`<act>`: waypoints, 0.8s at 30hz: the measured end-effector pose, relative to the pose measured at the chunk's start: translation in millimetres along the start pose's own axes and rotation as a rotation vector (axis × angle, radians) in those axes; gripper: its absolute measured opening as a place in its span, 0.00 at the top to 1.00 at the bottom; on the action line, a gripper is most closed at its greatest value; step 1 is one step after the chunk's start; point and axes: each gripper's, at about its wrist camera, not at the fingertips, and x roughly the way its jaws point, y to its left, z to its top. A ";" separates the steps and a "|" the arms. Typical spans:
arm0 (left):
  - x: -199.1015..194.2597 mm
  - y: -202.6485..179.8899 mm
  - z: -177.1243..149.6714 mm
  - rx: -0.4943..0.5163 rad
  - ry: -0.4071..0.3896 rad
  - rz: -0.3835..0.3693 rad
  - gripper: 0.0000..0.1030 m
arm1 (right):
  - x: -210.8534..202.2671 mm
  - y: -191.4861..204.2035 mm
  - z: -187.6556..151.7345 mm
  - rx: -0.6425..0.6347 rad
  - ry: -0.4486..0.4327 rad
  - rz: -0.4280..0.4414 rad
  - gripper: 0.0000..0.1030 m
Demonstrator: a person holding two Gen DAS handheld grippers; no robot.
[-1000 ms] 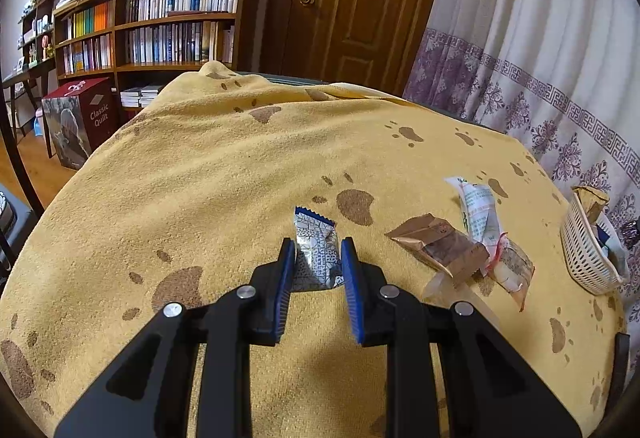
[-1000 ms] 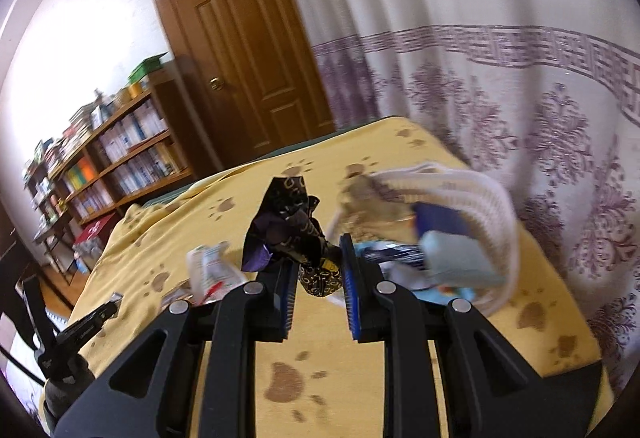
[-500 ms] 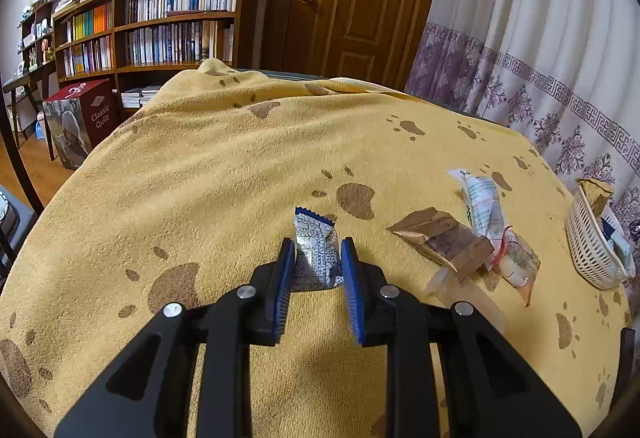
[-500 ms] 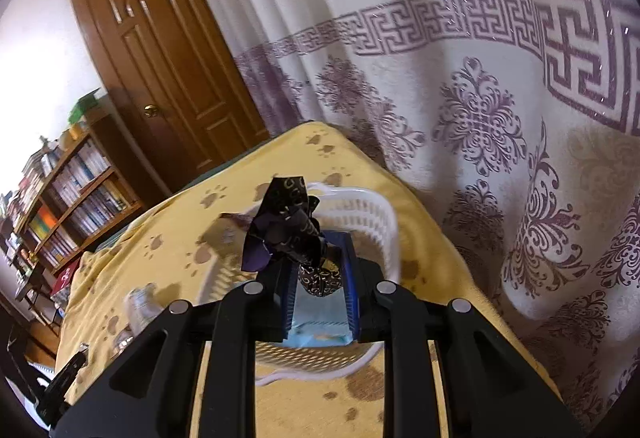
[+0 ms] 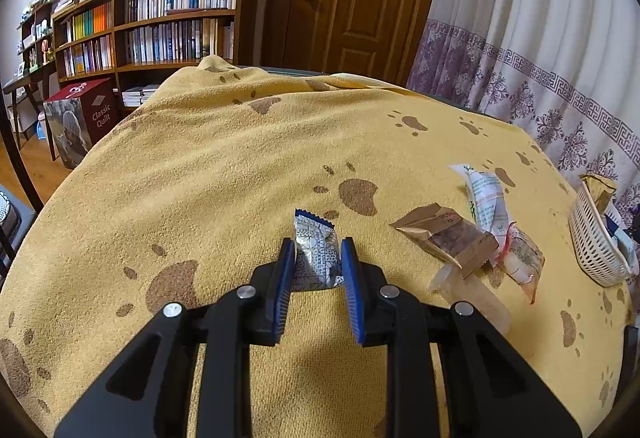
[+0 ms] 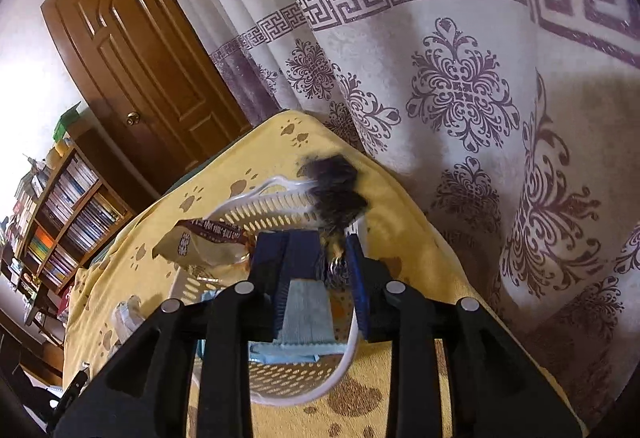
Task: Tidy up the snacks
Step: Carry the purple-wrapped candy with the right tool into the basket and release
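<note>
The snacks are all small sealed packets, judged light, soft and crinkly, with slick film that can slide between pads; each is best taken across its flat body or by a crimped end seam, and a gentle pinch is judged enough, since the contents may crush.

On the worktop, covered by a yellow paw-print cloth point(image 5: 224, 174), one silver-and-blue packet point(image 5: 314, 252) is seen pinched across its width by the left gripper point(image 5: 316, 270), whose jaws are pressed in on it. To its right a brown packet point(image 5: 444, 234), a white-and-green packet point(image 5: 486, 198) and a clear packet with red edging point(image 5: 522, 264) lie touching or overlapping one another, with a pale translucent piece point(image 5: 472, 296) just beside them whose nature cannot be told. That makes four packets counted outside the basket, one of them held.

One white slotted basket point(image 6: 276, 210) stands near the curtain edge of the worktop. Over it the right gripper point(image 6: 320, 266) is seen; its jaws have just been opening, and the dark purple packet point(image 6: 334, 190), blurred, sits between them against the right pad, apparently slipping free toward the basket. In the basket a brown-and-cream packet point(image 6: 200, 242) and a pale blue packet point(image 6: 308, 314) are counted; whether more lie beneath cannot be told.
</note>
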 end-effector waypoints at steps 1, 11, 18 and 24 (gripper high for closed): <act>0.0 0.1 0.0 0.000 0.001 0.000 0.77 | -1.1 -0.5 -0.6 -0.001 0.000 -0.001 0.73; 0.5 1.5 -0.7 -0.004 -0.003 0.003 0.77 | -11.8 -4.0 -8.3 0.020 0.001 0.033 0.73; -5.9 -4.4 1.6 -0.018 0.005 -0.040 0.77 | -27.1 1.4 -24.2 0.009 -0.010 0.070 0.59; -21.0 -28.2 5.7 0.008 -0.012 -0.084 0.77 | -37.9 5.3 -31.2 -0.012 -0.024 0.102 0.59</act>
